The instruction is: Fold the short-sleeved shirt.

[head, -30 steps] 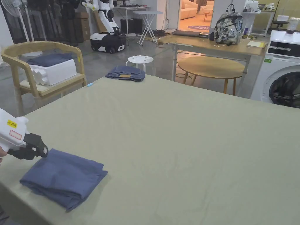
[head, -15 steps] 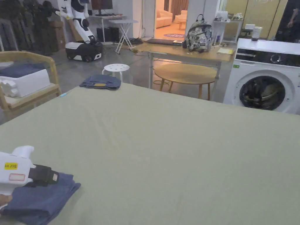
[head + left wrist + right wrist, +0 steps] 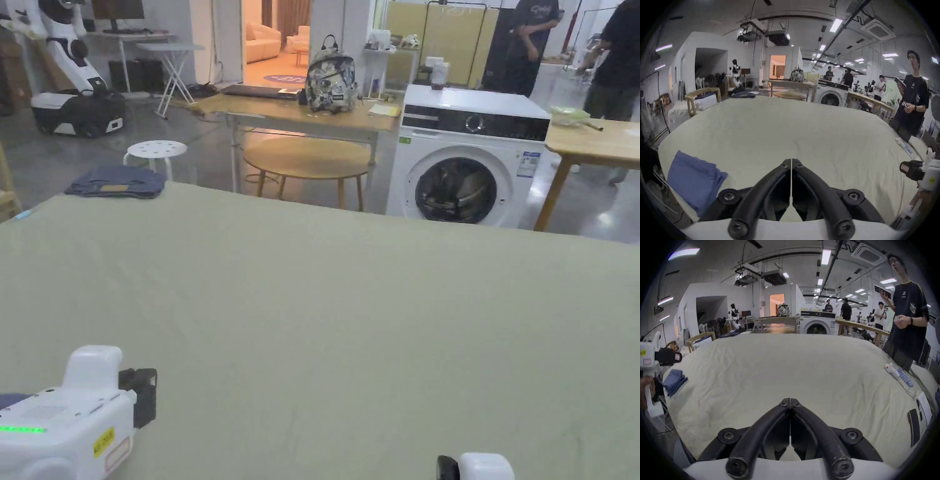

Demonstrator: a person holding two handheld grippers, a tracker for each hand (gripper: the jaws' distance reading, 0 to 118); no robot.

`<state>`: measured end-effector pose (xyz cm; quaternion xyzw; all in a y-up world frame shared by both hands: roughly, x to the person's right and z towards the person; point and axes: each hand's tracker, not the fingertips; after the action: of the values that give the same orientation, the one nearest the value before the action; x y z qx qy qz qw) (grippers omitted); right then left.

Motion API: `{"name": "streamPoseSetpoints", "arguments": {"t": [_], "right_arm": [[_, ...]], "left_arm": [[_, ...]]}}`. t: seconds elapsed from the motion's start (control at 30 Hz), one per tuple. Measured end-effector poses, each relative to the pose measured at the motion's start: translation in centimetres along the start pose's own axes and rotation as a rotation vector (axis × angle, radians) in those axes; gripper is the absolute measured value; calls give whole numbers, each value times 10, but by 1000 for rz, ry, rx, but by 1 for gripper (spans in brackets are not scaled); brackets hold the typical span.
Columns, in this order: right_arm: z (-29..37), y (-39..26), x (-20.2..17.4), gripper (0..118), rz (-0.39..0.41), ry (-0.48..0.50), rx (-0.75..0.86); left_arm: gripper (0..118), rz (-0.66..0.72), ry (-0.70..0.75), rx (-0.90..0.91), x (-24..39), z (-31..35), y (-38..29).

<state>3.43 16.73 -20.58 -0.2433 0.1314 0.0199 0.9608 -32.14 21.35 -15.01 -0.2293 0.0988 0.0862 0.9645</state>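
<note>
Pale green tablecloth (image 3: 802, 129) spans the table — broad bare room ahead. Folded blue shirt (image 3: 693, 180) lies at its left edge. Left gripper (image 3: 791, 160) and right gripper (image 3: 790, 399): jaws pressed together, holding nothing. Labels unreadable.

The left gripper (image 3: 791, 160) and right gripper (image 3: 790, 399) both had jaws closed tip to tip, with nothing between them.

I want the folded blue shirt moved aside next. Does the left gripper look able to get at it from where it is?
Probably yes. The folded blue shirt lies at the table's near corner, just beside the left gripper, with bare cloth between them. Its jaws are shut and would need opening.
</note>
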Motion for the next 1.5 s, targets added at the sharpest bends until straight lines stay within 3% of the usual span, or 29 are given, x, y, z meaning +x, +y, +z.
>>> {"name": "streamPoseSetpoints", "arguments": {"t": [0.2, 0.47, 1.3, 1.33, 1.43, 1.5], "right_arm": [[11, 19, 19, 0, -41, -55, 120], [21, 37, 39, 0, -66, -116, 265], [23, 45, 41, 0, -50, -152, 342], [23, 45, 41, 5, -51, -154, 342], [22, 46, 41, 47, -49, -156, 340], [20, 46, 42, 63, -40, -159, 340]], "left_arm": [[0, -87, -5, 129, 76, 0, -10], [0, -109, 9, 279, 125, 6, -10], [0, -128, 27, 303, 132, -2, -8], [2, -111, 24, 304, 131, -2, -8], [21, -76, 33, 314, 125, -2, -8], [39, -65, 25, 310, 121, -2, -5]]}}
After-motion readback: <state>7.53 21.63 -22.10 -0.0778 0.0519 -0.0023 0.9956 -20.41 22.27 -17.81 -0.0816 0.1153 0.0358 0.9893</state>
